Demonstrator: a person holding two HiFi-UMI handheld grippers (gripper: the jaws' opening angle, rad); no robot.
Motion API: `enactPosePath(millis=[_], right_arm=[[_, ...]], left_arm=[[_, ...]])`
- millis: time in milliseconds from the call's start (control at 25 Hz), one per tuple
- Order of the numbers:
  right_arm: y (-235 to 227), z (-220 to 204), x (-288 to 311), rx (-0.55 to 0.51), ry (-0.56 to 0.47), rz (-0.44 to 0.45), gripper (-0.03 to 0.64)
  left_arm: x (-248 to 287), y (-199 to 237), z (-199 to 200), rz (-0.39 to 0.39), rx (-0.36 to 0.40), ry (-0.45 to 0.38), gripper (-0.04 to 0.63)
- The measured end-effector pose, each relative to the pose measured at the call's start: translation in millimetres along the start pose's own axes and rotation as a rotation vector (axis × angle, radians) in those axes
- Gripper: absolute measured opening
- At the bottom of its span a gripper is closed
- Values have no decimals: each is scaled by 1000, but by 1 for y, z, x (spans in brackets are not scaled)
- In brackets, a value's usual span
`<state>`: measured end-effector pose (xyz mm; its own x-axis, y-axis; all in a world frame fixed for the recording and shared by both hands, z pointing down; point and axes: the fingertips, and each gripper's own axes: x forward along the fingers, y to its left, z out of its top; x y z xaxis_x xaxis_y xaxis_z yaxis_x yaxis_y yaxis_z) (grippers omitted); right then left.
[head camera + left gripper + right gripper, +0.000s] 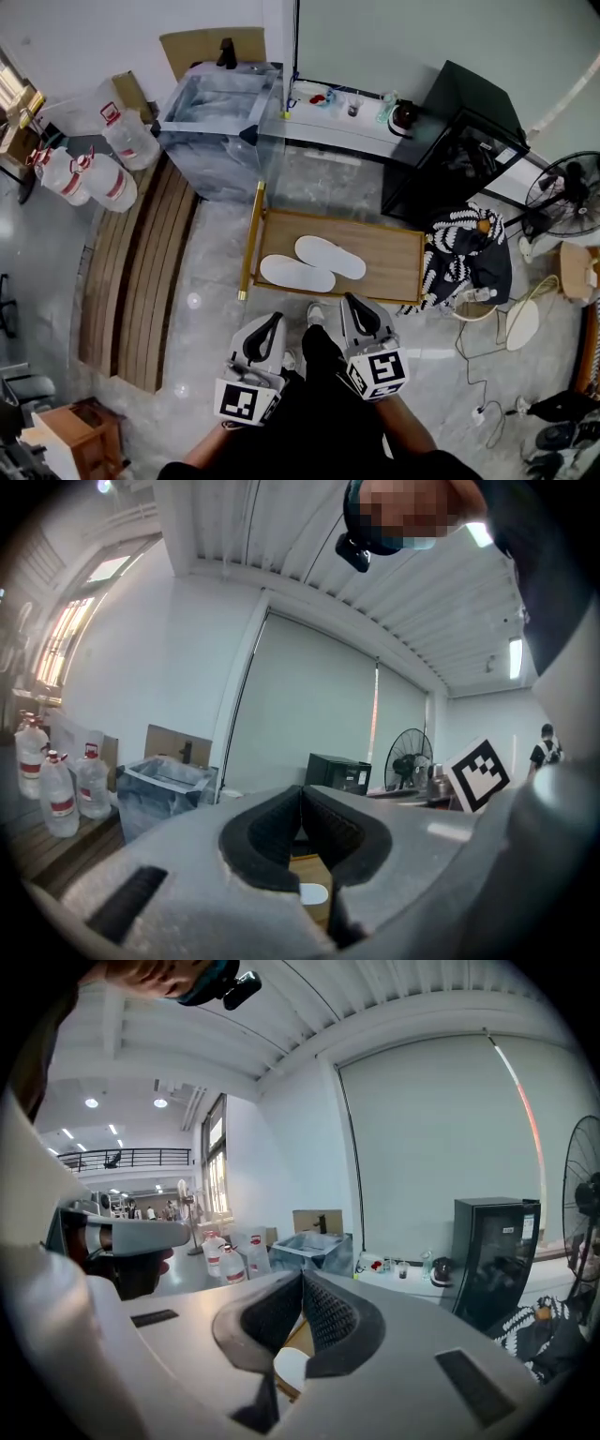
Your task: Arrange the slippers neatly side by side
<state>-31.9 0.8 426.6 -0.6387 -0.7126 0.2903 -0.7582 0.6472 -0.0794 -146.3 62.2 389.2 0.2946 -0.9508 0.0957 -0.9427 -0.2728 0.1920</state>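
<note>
Ahead on wooden platform (394,258): slippers (297,273) are laid crosswise, staggered.
Left gripper (270,326), right gripper (356,305): both are held clenched, empty.

Glossy grey floor (214,274), white walls (89,37), black cabinet (469,94), standing fan (570,192).

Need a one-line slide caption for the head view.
Two white slippers lie askew on a low wooden platform; the left gripper and right gripper, fingers closed and empty, hover short of it.
</note>
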Motion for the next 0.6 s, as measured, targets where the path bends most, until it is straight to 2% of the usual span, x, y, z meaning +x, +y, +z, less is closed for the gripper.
enactPosePath(millis=[200, 320, 600], right_arm=[[-32, 3, 35, -16, 35, 31, 12], [-51, -5, 59, -24, 71, 44, 12], [-81, -56, 114, -73, 253, 129, 14]], left_arm=[[45, 4, 8, 10, 1, -15, 18], [69, 10, 5, 21, -10, 6, 17], [119, 18, -7, 33, 1, 64, 18]])
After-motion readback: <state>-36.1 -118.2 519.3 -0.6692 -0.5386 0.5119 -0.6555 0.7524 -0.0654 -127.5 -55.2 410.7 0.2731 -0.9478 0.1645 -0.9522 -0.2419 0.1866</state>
